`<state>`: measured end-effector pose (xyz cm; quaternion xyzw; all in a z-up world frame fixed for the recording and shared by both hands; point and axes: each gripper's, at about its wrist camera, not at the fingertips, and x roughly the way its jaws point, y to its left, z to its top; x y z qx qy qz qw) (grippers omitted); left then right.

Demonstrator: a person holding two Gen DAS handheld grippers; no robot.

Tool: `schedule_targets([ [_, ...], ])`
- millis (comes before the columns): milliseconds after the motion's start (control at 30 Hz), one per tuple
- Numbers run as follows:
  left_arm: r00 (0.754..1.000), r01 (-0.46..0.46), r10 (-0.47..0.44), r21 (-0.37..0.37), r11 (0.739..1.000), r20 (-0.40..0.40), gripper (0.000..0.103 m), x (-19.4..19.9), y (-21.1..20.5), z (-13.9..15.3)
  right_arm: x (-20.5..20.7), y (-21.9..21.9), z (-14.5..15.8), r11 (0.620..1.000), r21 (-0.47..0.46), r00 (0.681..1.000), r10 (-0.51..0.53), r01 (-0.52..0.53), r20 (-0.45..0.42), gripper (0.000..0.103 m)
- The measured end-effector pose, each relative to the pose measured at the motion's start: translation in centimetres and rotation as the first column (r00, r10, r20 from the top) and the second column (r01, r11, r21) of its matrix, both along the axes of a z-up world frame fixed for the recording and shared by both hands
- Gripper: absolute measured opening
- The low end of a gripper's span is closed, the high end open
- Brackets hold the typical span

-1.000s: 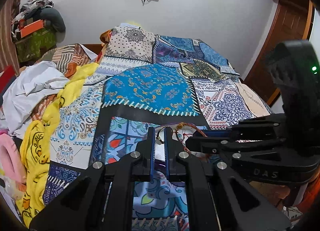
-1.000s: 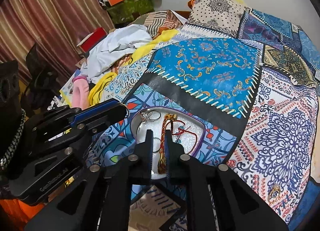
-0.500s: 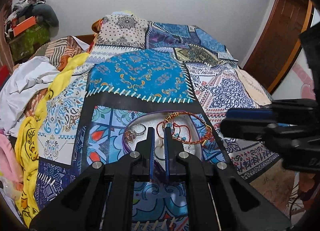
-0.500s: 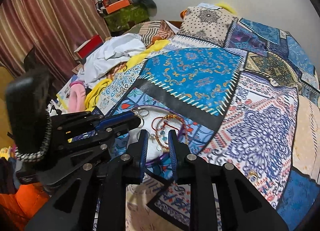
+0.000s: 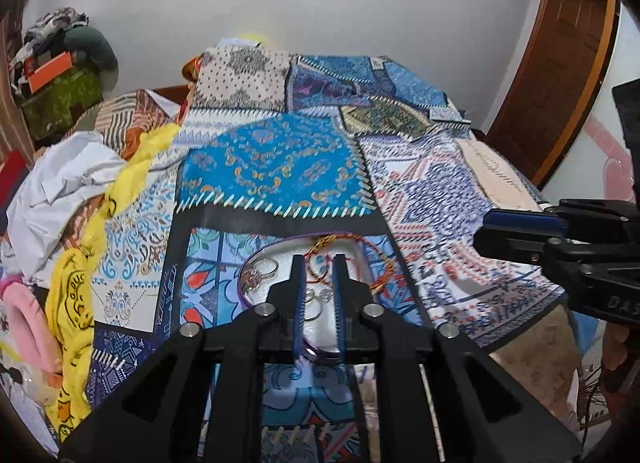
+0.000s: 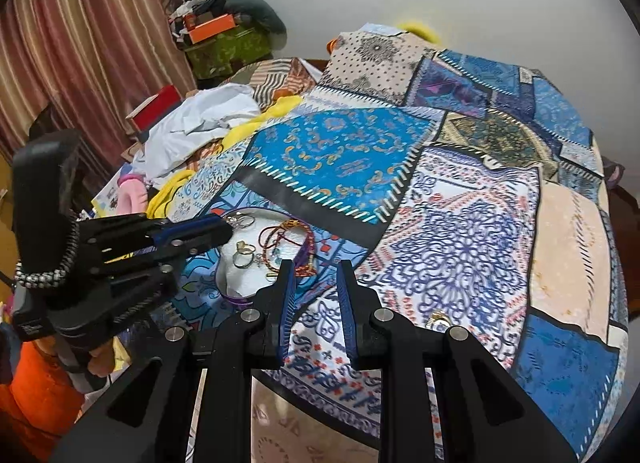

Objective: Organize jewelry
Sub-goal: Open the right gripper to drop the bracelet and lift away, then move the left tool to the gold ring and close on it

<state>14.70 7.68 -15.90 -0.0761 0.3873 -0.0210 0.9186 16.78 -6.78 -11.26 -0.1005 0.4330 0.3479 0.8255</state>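
- Left gripper [image 5: 317, 263] hangs just over the tray [image 5: 280, 249], fingers a narrow gap apart, empty, likely lined up for a pick.
- Right gripper [image 6: 316, 267] sits off the tray's side, parted, empty.
- Rings [image 6: 242, 253] and red cords [image 6: 280, 233] lie tangled inside the tray.
- Clothes [image 5: 64, 183] crowd the bedspread [image 5: 276, 167] beyond.

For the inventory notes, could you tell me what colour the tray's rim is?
Purple; the tray rim shows best in the right wrist view.
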Motion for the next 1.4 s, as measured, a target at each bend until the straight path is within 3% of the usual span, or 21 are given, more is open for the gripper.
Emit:
schedule_targets([
  [200, 0.998, 0.015, -0.016, 0.012, 1.0, 0.054, 0.035, -0.8, -1.6, 2.3, -0.3, -2.0, 0.7, 0.999, -0.001, 0.998, -0.045, 0.046, 0.037, 0.019],
  [400, 0.996, 0.045, -0.046, 0.009, 0.999, 0.08, 0.047, -1.0, -3.6, 3.7, -0.5, -4.7, 1.3, 0.994, 0.015, 0.99, -0.112, 0.111, 0.081, 0.038],
  [700, 0.992, 0.106, -0.106, 0.007, 0.994, 0.064, 0.051, 0.2, -7.0, 3.5, -0.2, -8.9, 1.5, 0.981, 0.014, 0.975, -0.195, 0.194, 0.104, 0.039],
  [1067, 0.982, 0.188, -0.188, 0.002, 0.982, -0.031, 0.051, 2.5, -10.4, 0.1, 0.8, -11.1, -2.3, 0.974, -0.049, 0.975, -0.219, 0.22, 0.027, 0.039],
  [1400, 0.956, 0.277, -0.275, -0.003, 0.961, -0.103, 0.051, 5.1, -13.7, -2.5, 1.6, -12.7, -3.5, 0.969, -0.042, 0.97, -0.243, 0.243, -0.004, 0.039],
])
